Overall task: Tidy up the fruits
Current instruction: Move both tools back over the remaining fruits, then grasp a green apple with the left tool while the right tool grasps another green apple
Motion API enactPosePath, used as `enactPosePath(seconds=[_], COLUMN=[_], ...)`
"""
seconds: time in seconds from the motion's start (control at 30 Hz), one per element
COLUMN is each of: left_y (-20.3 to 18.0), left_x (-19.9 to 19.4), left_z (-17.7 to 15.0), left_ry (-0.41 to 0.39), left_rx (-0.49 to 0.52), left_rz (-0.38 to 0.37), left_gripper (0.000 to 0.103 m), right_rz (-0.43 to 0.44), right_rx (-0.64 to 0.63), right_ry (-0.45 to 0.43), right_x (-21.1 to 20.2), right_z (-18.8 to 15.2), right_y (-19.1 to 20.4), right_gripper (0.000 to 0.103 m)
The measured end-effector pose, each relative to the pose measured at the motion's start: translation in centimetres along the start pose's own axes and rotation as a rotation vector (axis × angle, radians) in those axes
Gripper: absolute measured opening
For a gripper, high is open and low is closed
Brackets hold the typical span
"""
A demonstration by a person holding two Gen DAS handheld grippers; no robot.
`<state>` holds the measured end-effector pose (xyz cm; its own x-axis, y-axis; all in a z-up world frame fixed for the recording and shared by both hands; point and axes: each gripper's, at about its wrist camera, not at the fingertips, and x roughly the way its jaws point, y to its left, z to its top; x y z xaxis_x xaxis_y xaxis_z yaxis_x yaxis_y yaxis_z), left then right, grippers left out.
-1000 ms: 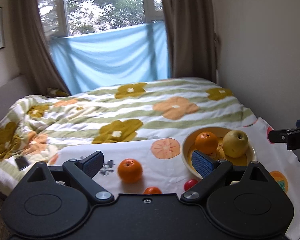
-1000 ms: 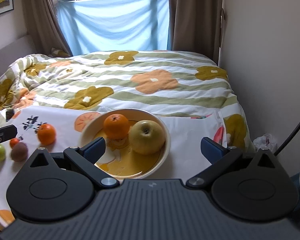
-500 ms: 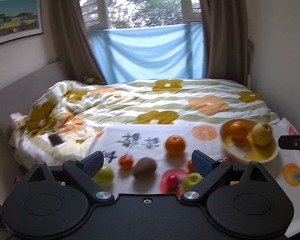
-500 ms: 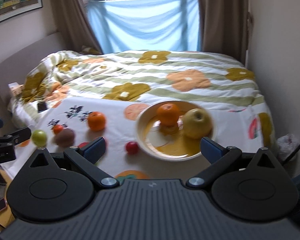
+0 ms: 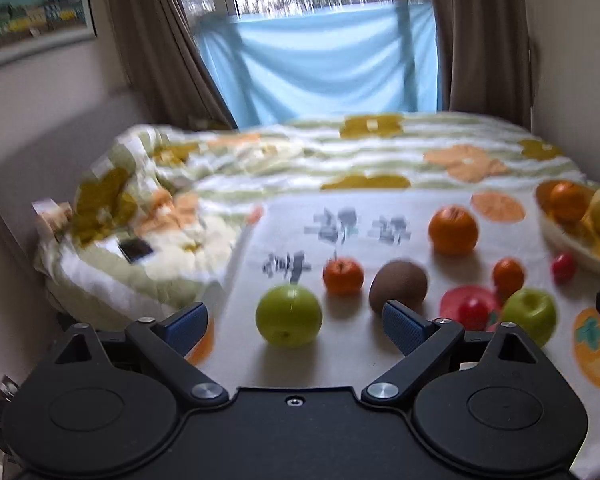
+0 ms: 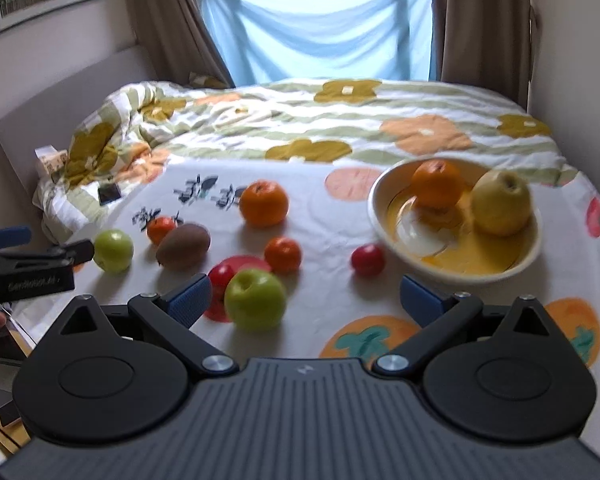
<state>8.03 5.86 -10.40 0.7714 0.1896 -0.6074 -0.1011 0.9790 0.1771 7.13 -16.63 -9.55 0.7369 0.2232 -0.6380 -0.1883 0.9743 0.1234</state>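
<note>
Loose fruit lies on a printed cloth [image 6: 332, 216]: a green apple [image 5: 289, 315], a small orange [image 5: 343, 276], a kiwi [image 5: 398, 286], a large orange [image 5: 453, 230], a second green apple [image 6: 255, 299], small red fruits [image 6: 367, 259]. A cream bowl [image 6: 384, 194] at the right holds an orange [image 6: 436, 183] and a yellow apple [image 6: 501, 202]. My left gripper [image 5: 296, 324] is open, empty, just short of the first green apple; it also shows in the right wrist view [image 6: 40, 250]. My right gripper [image 6: 305, 295] is open, empty, with the second green apple near its left finger.
The cloth lies on a bed with a flowered quilt [image 6: 340, 120]. A phone [image 6: 109, 193] lies on the quilt at the left. A wall [image 6: 580, 60] runs along the right, a window with a blue sheet [image 6: 320, 24] stands behind.
Both grippers have pulled back and swung left, away from the bowl. More loose fruit is now in view. Both stay open and empty.
</note>
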Motion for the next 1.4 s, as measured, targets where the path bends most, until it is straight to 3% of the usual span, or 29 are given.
enactPosePath(seconds=[0.33,0.53,0.6,0.8,1.2,1.4], left_y=[1.5,1.6,1.7,2.0,1.9,1.7], left_x=[5.8,7.3,7.6,7.7,7.1,6.3], left_z=[-0.9,-0.4,-0.4,-0.3,-0.9,-1.4], left_ry=[0.083,0.100,0.111,0.112,0.120,0.127], left_rx=[-0.001,0.006,-0.002,-0.015,-0.018,-0.014], left_rz=[-0.041,-0.071,-0.082,-0.091,-0.093,-0.089], left_gripper=[0.086,0.071,0.061,0.060,0.060,0.060], right_rz=[-0.053,-0.067,-0.070,-0.051,-0.023,-0.016], right_rx=[0.006,-0.004,-0.009,-0.026,-0.055,-0.076], right_ry=[0.079,0.097,0.103,0.120,0.124,0.113], right_x=[4.4,5.2,5.6,6.6,7.9,8.2], right_z=[-2.6,-2.6,-2.5,-2.2,-1.7,-1.6], right_y=[2.3,2.7,2.9,3.2,3.6,3.7], right_gripper=[0.103,0.103,0.103,0.102,0.085,0.083])
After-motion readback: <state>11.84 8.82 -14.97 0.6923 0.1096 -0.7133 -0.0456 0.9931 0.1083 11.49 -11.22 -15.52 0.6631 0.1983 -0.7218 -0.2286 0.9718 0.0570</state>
